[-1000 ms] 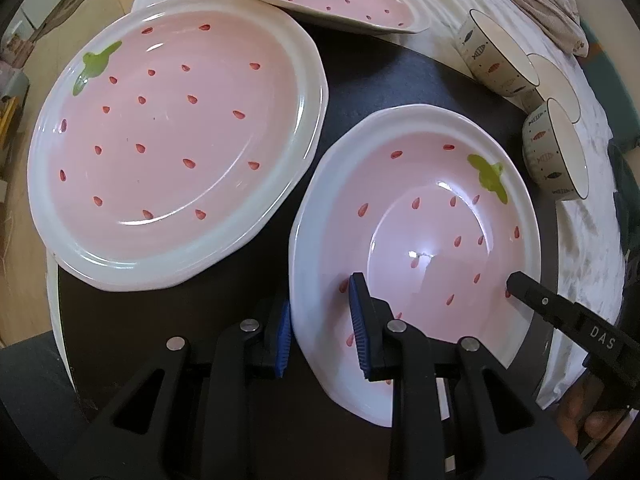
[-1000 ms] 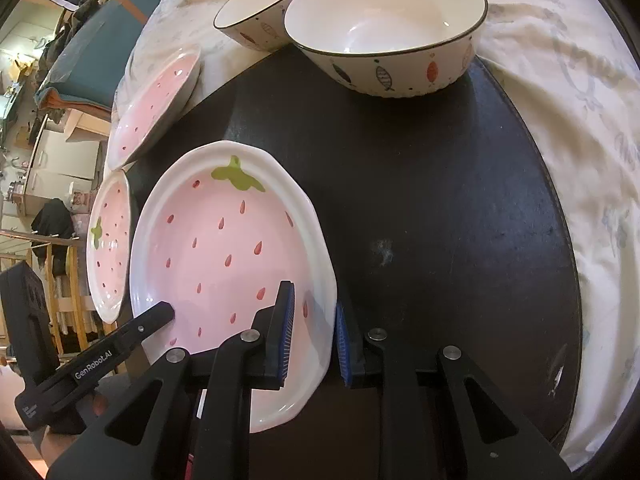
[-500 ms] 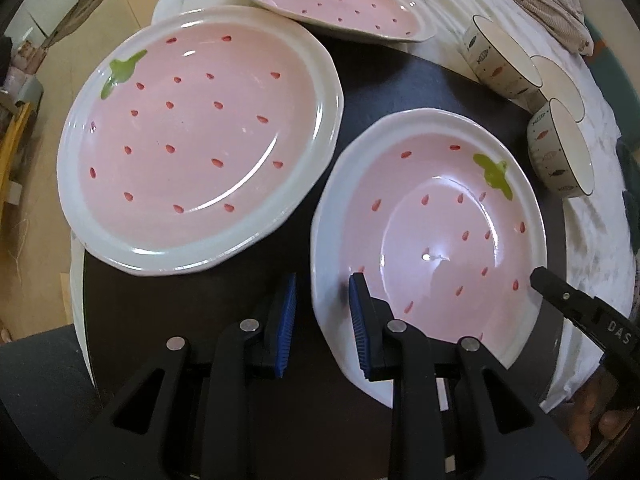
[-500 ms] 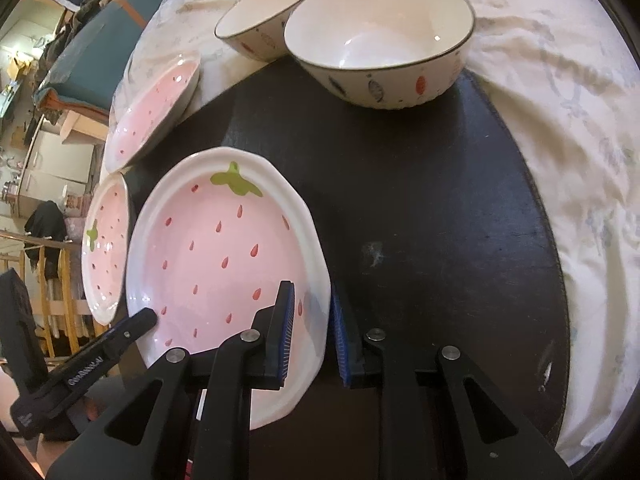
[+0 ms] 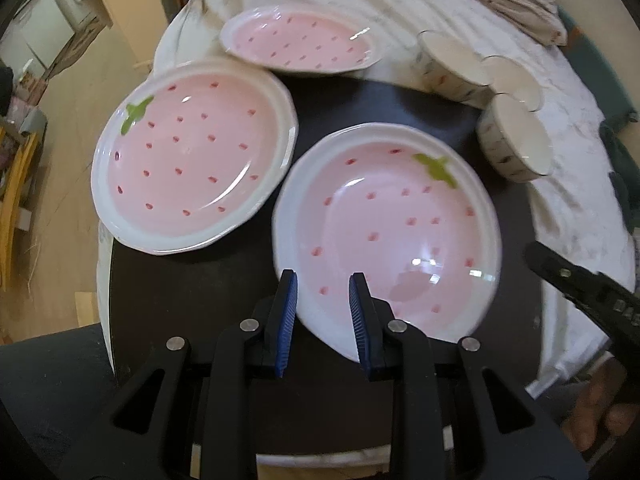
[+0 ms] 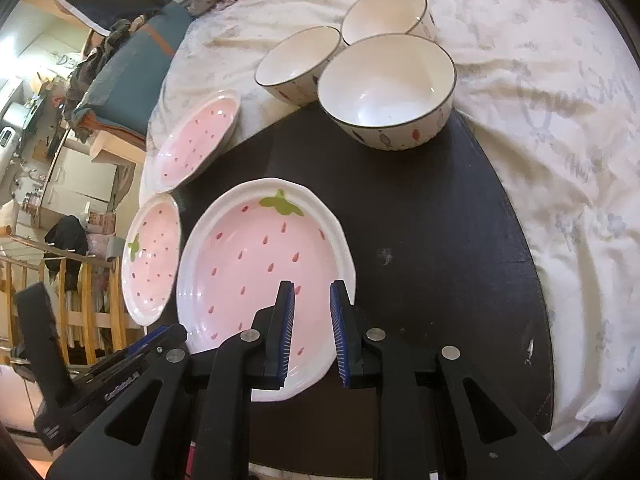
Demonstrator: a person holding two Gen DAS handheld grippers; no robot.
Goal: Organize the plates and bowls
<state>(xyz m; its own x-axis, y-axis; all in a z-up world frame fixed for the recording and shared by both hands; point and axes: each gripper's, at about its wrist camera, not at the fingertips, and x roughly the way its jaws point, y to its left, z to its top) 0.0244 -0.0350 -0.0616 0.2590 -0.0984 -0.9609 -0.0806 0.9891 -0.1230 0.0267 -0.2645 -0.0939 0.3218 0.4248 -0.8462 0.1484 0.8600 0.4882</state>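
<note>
Left wrist view: the left gripper [image 5: 322, 318] has its blue ribbed pads clamped across the near rim of the strawberry plate [image 5: 386, 232], one pad outside the rim and one inside. The plate sits over the black mat [image 5: 192, 292], apparently raised off it, with a second strawberry plate [image 5: 192, 156] just beside it on the left and a third plate [image 5: 300, 40] beyond that on the white cloth [image 5: 400, 4]. The risk I see is slip: glazed ceramic is slick and hard, the hold is on a thin lip at each side, and uneven pull could tilt the plate so it knocks the second plate or drops and chips. Right wrist view: the right gripper [image 6: 312, 332] pinches the opposite rim of the strawberry plate the same way. Beyond the plate, at the mat's far edge, a fish-patterned bowl [image 6: 386, 92] stands with two more bowls [image 6: 298, 62] close behind on the rumpled cloth. The plates are shallow, glossy ovals with wavy white borders and pink wells; the bowls are deep, round, dark-rimmed; the mat is matt and scuffed.
</note>
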